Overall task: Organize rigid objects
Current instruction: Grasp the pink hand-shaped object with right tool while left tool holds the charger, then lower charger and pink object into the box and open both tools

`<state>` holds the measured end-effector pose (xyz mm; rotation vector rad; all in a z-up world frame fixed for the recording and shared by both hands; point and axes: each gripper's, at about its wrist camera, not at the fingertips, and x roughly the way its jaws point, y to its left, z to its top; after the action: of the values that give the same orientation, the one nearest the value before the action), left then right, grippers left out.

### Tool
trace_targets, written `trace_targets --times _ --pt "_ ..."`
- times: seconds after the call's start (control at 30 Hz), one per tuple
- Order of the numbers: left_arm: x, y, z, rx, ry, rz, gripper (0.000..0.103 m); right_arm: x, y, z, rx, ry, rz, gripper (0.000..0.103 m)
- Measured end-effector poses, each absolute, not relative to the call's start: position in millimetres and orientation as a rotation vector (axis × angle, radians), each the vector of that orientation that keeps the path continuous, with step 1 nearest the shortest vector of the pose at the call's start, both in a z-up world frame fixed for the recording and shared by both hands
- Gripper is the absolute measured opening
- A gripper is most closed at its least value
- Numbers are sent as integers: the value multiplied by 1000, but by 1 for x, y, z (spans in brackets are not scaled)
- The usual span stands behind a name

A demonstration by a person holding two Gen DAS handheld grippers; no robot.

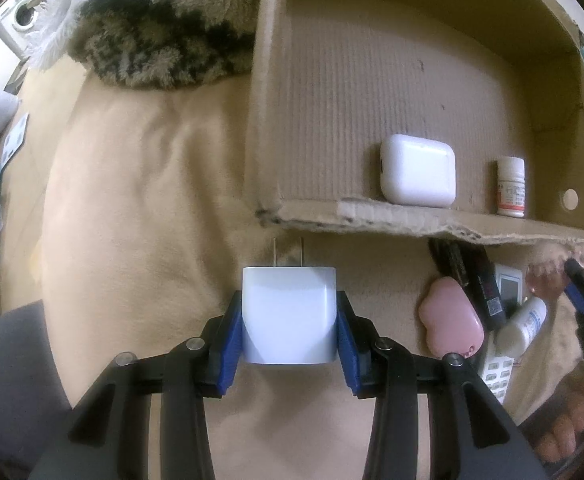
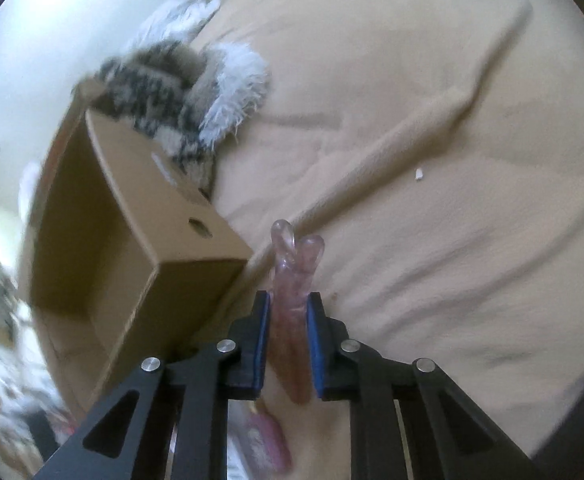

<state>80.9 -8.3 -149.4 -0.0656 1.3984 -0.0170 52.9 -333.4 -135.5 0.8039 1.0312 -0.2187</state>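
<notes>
The left gripper (image 1: 290, 320) points down over a beige blanket (image 1: 140, 200), its blue-padded fingers (image 1: 228, 344) pinching a white charger (image 1: 290, 314) by its sides, prongs pointing toward the near wall of a cardboard box (image 1: 371, 216). Inside the box, against that near wall, lie a white earbud case (image 1: 417, 170) and, to its right, a small white pill bottle (image 1: 511, 186). On the blanket just near of the box, right of the charger, a pile holds a pink cloud-shaped case (image 1: 449, 320), a remote (image 1: 499, 368), a white bottle (image 1: 523, 326) and dark pens (image 1: 463, 264). The right gripper (image 2: 288, 312) is clamped on a translucent pink clip (image 2: 293, 280), its fingers pressed close against both sides, held over the blanket just right of the box corner. A shaggy rug (image 1: 160, 28) lies at the box's far left.
</notes>
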Motion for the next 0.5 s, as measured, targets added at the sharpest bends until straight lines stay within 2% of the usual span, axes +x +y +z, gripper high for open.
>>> trace_targets --times 0.23,0.5 --pt "82 -7 -150 -63 1399 -19 38 71 -328 -147 713 1139 -164 20" --pt "76 -6 -142 -53 1383 -29 38 45 -318 -111 603 1001 -162 17"
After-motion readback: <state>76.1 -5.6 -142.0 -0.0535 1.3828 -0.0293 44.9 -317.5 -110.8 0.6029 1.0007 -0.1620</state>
